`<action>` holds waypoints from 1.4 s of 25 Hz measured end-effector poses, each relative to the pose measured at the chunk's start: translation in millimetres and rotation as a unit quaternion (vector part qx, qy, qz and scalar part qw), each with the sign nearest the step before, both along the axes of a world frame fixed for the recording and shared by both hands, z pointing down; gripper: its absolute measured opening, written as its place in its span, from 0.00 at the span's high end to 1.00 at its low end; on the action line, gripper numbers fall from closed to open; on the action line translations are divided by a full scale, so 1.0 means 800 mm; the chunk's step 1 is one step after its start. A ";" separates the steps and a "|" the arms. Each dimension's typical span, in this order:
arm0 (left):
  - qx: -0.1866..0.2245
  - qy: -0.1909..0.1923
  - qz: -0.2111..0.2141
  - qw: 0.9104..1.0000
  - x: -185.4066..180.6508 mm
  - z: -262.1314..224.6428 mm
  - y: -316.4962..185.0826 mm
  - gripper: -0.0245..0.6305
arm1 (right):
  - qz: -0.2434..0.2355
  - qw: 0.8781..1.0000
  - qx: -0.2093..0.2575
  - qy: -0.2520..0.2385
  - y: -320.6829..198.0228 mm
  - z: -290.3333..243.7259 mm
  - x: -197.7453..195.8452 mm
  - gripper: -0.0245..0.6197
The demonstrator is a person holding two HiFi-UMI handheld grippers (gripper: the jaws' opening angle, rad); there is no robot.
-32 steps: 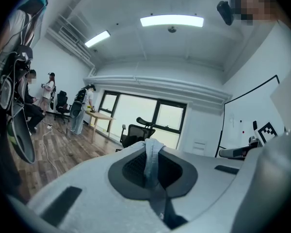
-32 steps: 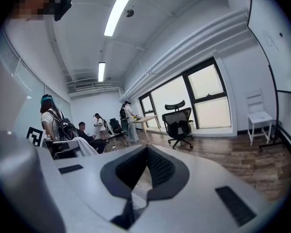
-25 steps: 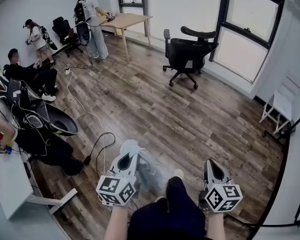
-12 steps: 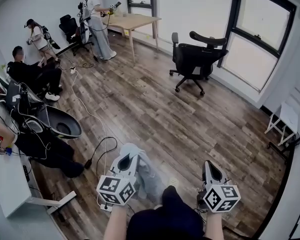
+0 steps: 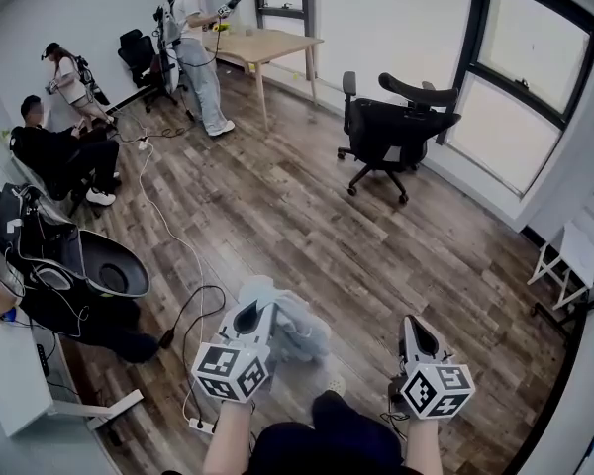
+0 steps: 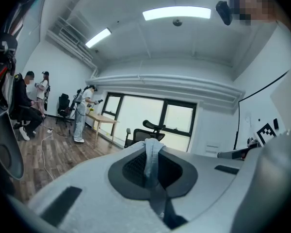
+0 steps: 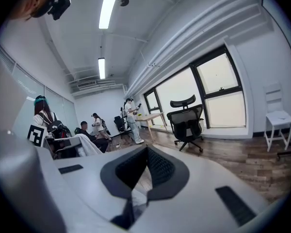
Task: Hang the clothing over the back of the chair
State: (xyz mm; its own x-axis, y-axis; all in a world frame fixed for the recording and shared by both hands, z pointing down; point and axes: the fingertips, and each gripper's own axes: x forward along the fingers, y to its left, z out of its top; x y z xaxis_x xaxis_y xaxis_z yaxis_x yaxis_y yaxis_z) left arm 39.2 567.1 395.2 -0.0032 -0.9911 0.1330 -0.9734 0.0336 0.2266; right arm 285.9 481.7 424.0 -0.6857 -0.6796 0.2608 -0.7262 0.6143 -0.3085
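Observation:
A black office chair with a headrest stands on the wood floor by the windows, far ahead of both grippers. It also shows in the left gripper view, just beyond the jaw tips, and in the right gripper view. My left gripper is shut on a pale blue piece of clothing, which hangs bunched to its right. A strip of the cloth is pinched between the jaws. My right gripper is shut with nothing in it.
A wooden table stands at the back with a person beside it. Seated people and equipment fill the left side. A cable and a power strip lie on the floor. A white chair is at the right wall.
Both grippers and the view have moved forward across the floor toward the office chair, the left one carrying the clothing. Neither gripper's jaws have changed.

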 end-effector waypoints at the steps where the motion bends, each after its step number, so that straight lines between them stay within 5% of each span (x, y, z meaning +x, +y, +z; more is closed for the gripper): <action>1: -0.001 -0.001 0.000 1.000 0.000 0.002 -0.010 0.96 | 0.000 1.000 -0.002 0.000 -0.010 0.003 -0.001 0.96; 13: -0.006 -0.009 -0.002 1.000 0.006 0.007 -0.090 0.96 | -0.014 1.000 -0.005 -0.005 -0.097 0.013 -0.005 0.96; 35: -0.004 -0.005 0.006 1.000 0.005 0.015 -0.153 0.96 | -0.009 1.000 -0.010 -0.012 -0.160 0.025 -0.012 0.96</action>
